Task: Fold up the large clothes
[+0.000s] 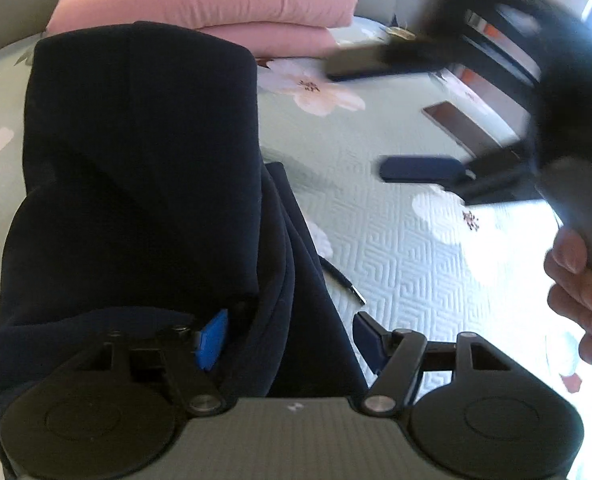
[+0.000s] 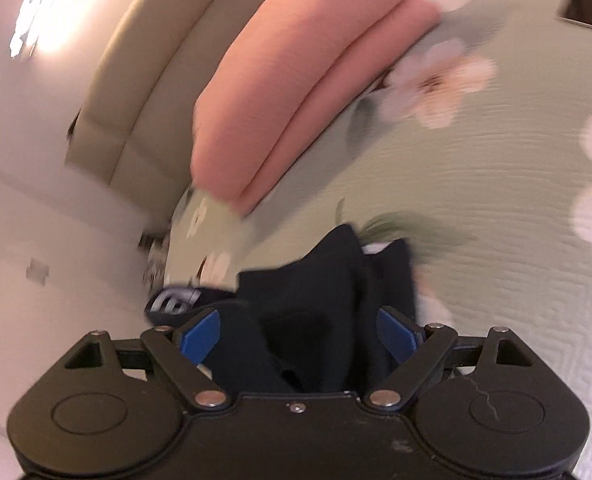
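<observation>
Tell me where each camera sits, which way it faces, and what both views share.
Left wrist: on the left gripper, angled down over the dark garment on the floral bedspread; the right gripper and a hand show.
Right wrist: on the right gripper, facing the headboard; dark cloth lies between its open fingers.
Shared: garment, bedspread, pink folded bedding.

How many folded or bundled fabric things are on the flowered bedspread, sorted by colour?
Pink: 1, the folded pink blanket
Dark navy: 1, the navy garment
Total: 2
</observation>
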{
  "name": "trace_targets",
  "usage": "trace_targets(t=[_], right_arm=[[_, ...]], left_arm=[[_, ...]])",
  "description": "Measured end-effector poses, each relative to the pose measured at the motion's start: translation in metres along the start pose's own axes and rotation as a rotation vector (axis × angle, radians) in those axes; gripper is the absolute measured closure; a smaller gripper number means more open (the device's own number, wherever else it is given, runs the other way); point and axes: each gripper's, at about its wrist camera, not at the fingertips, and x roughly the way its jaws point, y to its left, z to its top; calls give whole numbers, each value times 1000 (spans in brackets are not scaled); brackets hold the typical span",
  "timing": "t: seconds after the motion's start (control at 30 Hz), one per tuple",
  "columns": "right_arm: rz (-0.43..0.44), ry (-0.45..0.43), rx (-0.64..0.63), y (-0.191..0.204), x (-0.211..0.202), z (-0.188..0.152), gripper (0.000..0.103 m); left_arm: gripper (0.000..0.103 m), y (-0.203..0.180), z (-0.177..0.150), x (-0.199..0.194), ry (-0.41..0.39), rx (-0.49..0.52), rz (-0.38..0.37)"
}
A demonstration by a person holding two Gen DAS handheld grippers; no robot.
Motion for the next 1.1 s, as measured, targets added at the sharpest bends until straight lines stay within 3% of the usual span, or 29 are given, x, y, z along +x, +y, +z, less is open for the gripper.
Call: trace_targets(t=[0.17,0.23,0.3,0.4,0.6,0.63,0.7,0.73,0.8,0.83,0.9,1.0,1.07,1.1], right_arm=[[10,167,-79,21,52,-5,1],[-13,201,-85,27,76,-9,7],[-36,165,-138,35,84,-14,92],[-36,77,-152,42,83,-18,95],[-45,-21,-161,38,74,-4,96],[-55,-40,-166,38,75,-1,96],[-91,-71,-188,37,77,7,96],[-122,-87,-199,35,78,10,96],[-171,-91,-207,28,87,13,96],[-199,-88,-200,23,92,14,96],[-244,-80,-184,13,101,15,96],[-243,-67,-149,-2,107,16,96],[-198,-49,-135,-8,108,16,94],[-181,-37,-117,-12,106,17,91]], left_arm=[[34,14,6,-4,4,-38,-45],[45,18,8,-4,8,-35,-18],[46,23,6,-7,1,-18,-11],[46,24,3,-24,-18,53,9],[44,45,5,-88,-42,39,-134],[37,52,4,-100,-58,24,-152],[35,70,1,-120,-101,-27,-194],[28,79,-2,-128,-120,-59,-210],[17,96,-7,-140,-188,-81,-161],[18,102,-8,-141,-210,-71,-96],[25,118,-9,-123,-164,-110,3],[34,133,-13,-92,-54,-212,-122],[34,122,-17,-70,-13,-172,-117],[28,113,-20,-60,7,-122,-92]])
